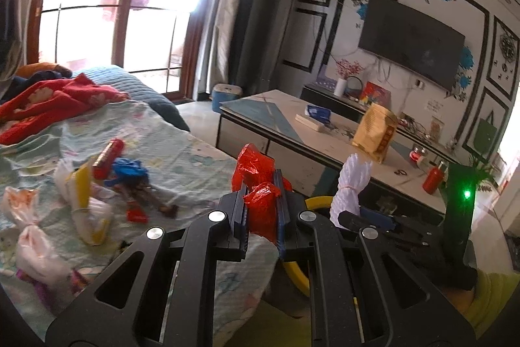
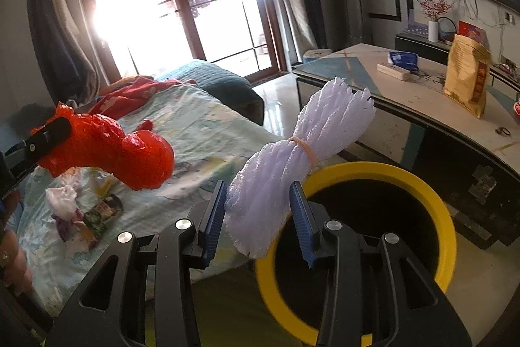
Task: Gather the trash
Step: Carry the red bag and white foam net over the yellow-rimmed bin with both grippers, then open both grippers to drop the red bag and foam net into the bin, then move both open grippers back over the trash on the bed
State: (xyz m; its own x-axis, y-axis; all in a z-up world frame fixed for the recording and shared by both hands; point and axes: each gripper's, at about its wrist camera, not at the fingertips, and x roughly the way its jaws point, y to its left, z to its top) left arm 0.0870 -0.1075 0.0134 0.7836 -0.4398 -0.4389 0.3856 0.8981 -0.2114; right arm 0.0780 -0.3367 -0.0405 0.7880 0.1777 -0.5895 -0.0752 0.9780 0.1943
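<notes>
Left wrist view: left hand-held gripper (image 1: 260, 204) has its blue pads pressed tight on a crumpled red bag (image 1: 258, 184), which bulges above and below the pads.
Right wrist view: right hand-held gripper (image 2: 260, 217) stands partly open, its two blue pads clamped on the lower end of a white foam net (image 2: 292, 158).
Foam net: bundled and tied at the waist with a rubber band (image 2: 304, 147); it leans up and to the right from the pads, its lower end over the near rim of the bin.
Bin (image 2: 406, 174): yellow rim, dark inside, on the floor just below and right of the right gripper, between the bed and the tabletop.
Red bag, seen from the right: held up at the left, over the bed edge, well left of the bin.
Bed (image 1: 182, 152): pale patterned sheet with more trash on it, among it white plastic bags (image 1: 84, 204), a blue bag (image 1: 130, 169) and a red wrapper (image 1: 109, 153), all well left of the left gripper.
Red blanket (image 1: 58, 100): heaped at the far end of the bed.
Tabletop (image 2: 406, 93): carries a gold pouch (image 2: 468, 77), upright, and a flat white box (image 2: 393, 70).
Person: fingers (image 2: 14, 262) show at the left edge of the right view.
</notes>
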